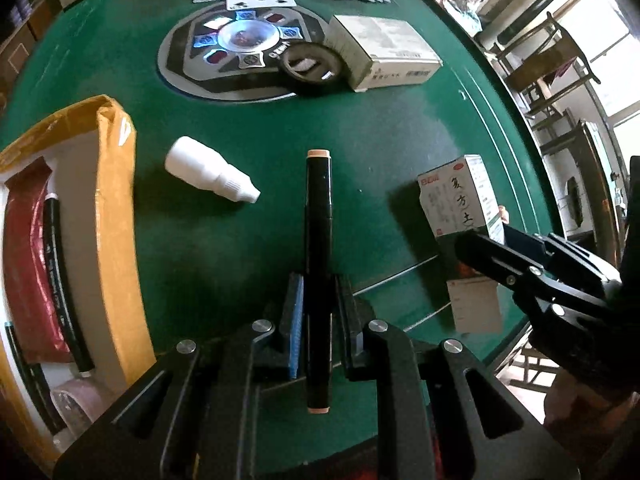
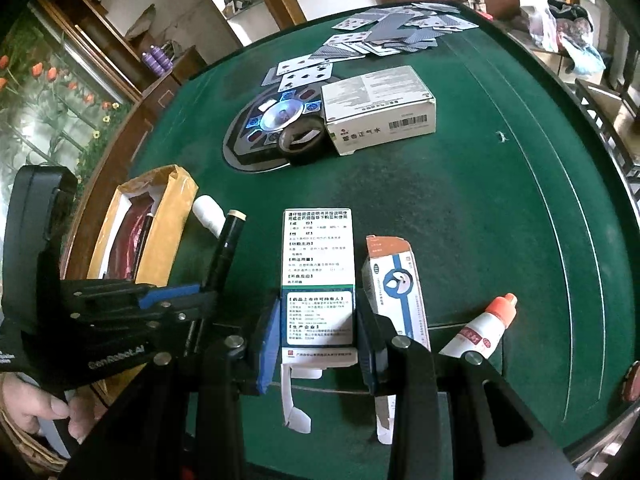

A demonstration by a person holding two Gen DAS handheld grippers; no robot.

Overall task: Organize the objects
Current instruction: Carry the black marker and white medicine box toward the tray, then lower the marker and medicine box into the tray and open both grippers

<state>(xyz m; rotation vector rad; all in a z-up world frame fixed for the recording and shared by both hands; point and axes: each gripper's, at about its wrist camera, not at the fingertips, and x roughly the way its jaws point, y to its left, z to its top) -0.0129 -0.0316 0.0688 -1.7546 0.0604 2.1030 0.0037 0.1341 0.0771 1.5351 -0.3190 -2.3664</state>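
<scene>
A green felt counter (image 1: 400, 128) with a round dark centre panel (image 1: 224, 56) is seen in both views, with shelves, chairs and bright windows around it. Far ahead of both pairs of fingers, playing cards (image 2: 384, 40) are scattered; nearer lie a large white box (image 2: 380, 108) and a roll of dark tape (image 2: 302, 138) touching it. To the left of the left fingers, an open yellow cardboard box (image 1: 116, 208) is shown holding a red packet. A white bottle (image 1: 210, 174) is lying between that box and the black marker (image 1: 319, 216), which is clamped in the left gripper (image 1: 319, 320), its fingers narrowed tight on it. A green-and-white medicine box (image 2: 318, 280) is held upright between the fingers of the right gripper (image 2: 318, 344), set moderately apart.

Only the right wrist view shows a small blue-and-white carton (image 2: 394, 292) and a red-capped tube (image 2: 484, 326), just right of the right fingers, and a hand (image 2: 44, 408) at lower left.
</scene>
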